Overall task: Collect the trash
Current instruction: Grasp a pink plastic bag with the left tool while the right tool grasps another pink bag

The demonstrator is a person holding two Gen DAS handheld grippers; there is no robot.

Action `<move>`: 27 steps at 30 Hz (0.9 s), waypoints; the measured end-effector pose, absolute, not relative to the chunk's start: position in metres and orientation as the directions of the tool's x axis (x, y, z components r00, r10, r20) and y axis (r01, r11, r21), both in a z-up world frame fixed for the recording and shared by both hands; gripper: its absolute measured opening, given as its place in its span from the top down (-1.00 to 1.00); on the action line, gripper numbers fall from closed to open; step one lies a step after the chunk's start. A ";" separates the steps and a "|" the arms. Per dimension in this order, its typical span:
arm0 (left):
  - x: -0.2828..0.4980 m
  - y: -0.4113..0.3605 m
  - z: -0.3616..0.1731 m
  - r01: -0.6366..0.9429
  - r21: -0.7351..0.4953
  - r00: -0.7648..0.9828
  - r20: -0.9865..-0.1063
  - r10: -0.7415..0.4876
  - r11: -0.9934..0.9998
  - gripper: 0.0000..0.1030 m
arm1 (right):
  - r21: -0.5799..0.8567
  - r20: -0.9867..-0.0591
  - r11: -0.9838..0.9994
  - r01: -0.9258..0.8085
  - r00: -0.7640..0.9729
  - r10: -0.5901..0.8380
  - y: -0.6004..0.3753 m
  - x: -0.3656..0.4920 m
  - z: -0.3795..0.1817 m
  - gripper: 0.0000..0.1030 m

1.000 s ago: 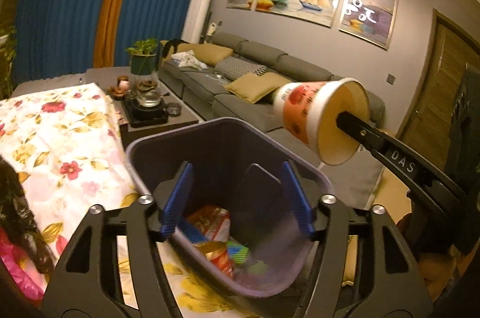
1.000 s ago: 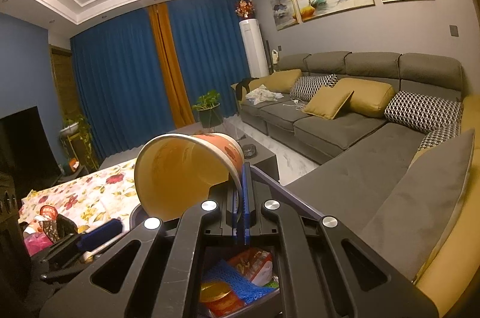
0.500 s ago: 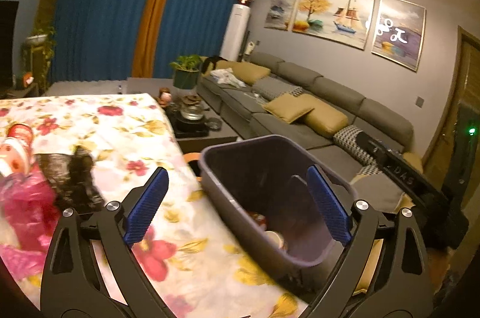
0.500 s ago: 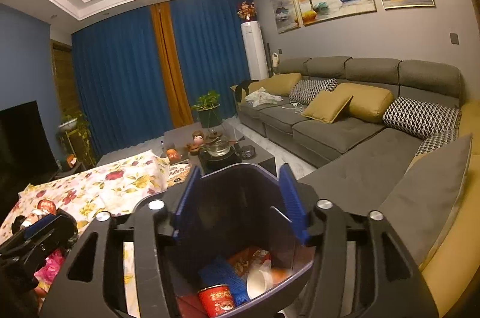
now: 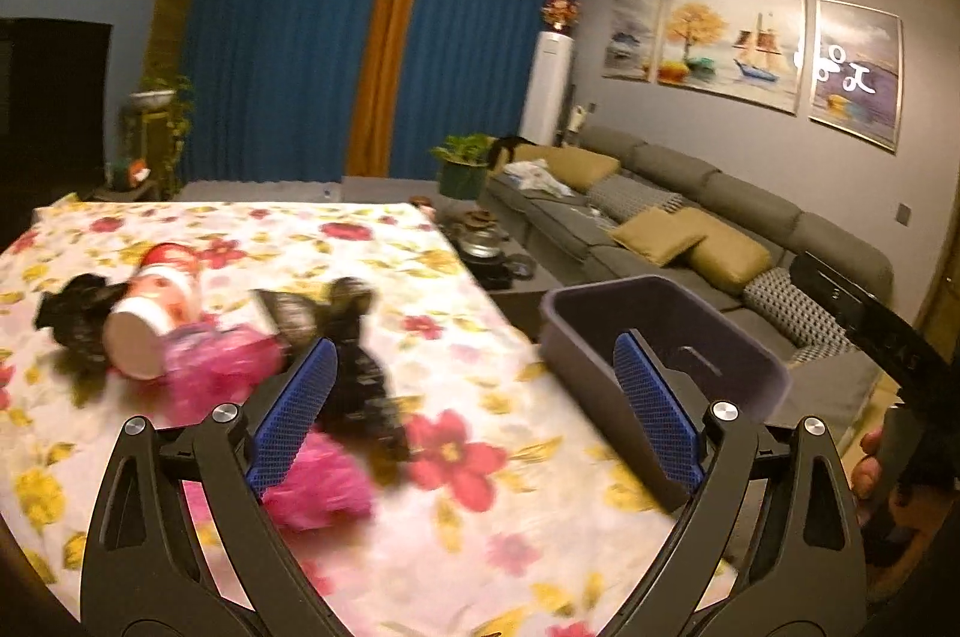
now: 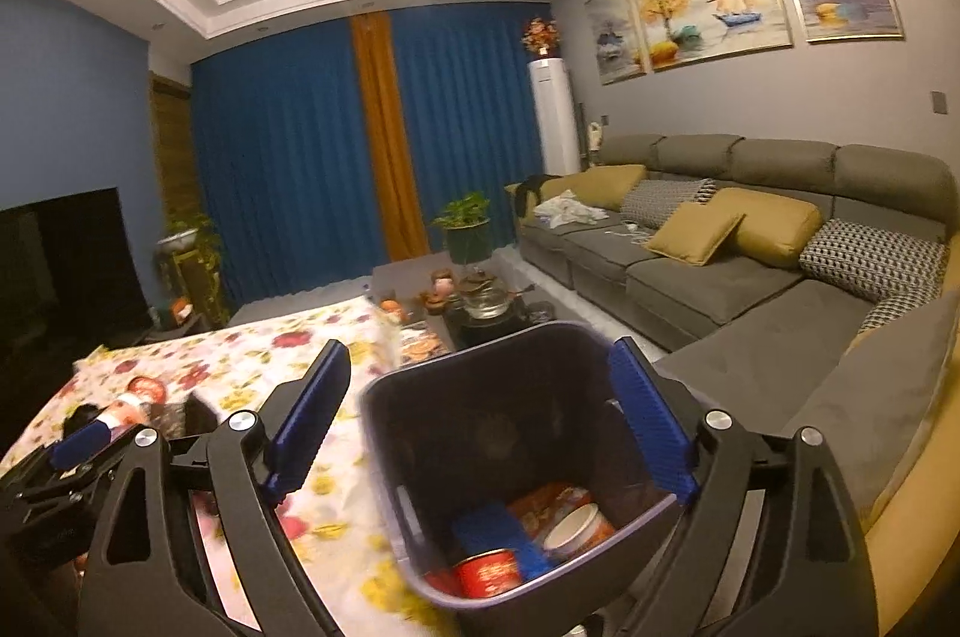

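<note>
A dark purple bin (image 6: 480,421) stands beside the floral table; it also shows in the left wrist view (image 5: 660,331). Inside lie a white noodle cup (image 6: 579,523), a red can (image 6: 489,568) and wrappers. My right gripper (image 6: 480,421) is open and empty above the bin. My left gripper (image 5: 474,409) is open and empty above the floral tablecloth (image 5: 480,517). On the cloth lie a red-and-white cup (image 5: 150,313) on its side, black bags (image 5: 354,379) and pink crumpled trash (image 5: 312,481).
A grey sectional sofa (image 6: 750,265) with yellow cushions runs along the right wall. A low tea table (image 6: 480,301) with a kettle stands beyond the bin. A potted plant (image 5: 465,163) and blue curtains are at the back.
My right gripper has opened and dropped the noodle cup into the bin. My left gripper has swung left from over the bin to over the tablecloth.
</note>
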State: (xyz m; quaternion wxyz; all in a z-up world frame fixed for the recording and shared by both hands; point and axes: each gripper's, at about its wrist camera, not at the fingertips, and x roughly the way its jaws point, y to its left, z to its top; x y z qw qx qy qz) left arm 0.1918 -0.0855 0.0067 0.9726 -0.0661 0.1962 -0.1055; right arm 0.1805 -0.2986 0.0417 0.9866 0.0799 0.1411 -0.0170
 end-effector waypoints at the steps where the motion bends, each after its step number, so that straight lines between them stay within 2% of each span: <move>1: 0.188 -0.077 0.007 0.160 -0.163 0.906 -0.367 -0.210 0.974 -0.78 | 0.150 -0.283 0.988 0.044 0.959 0.000 -0.293 0.181 0.042 -0.66; 5: 0.175 -0.044 0.004 0.084 -0.148 0.921 -0.366 -0.133 0.985 -0.78 | 0.137 -0.294 0.990 -0.013 0.954 0.053 -0.263 0.178 0.039 -0.66; 14: 0.160 0.015 -0.010 -0.025 -0.165 0.918 -0.393 -0.043 0.986 -0.78 | 0.104 -0.314 0.988 -0.111 0.939 0.138 -0.202 0.177 0.031 -0.66; 27: 0.141 0.080 -0.009 -0.170 -0.202 0.924 -0.372 0.085 0.965 -0.78 | 0.019 -0.439 0.947 -0.320 0.849 0.295 -0.099 0.193 -0.003 -0.65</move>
